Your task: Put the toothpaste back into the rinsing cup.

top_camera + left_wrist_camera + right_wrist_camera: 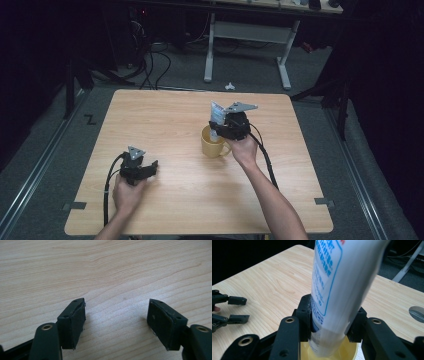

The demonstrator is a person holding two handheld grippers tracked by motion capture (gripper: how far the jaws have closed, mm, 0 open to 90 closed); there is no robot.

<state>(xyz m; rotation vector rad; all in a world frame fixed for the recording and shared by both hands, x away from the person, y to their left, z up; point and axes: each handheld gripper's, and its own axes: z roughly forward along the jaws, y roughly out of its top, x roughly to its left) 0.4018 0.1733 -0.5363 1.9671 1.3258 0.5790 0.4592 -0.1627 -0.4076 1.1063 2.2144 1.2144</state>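
Observation:
A white tube with blue print stands nearly upright, its lower end down inside a yellow mug near the table's middle. My right gripper is shut on the tube just above the mug's rim; its two black pads press the tube's sides. My left gripper rests low over the wood at the front left, open, with bare table between its pads. That same left gripper also appears at the left of the right gripper view.
The light wooden table has dark floor on all sides. A white desk frame and cables stand beyond the far edge. A round grey cable port sits in the tabletop to the right of the tube.

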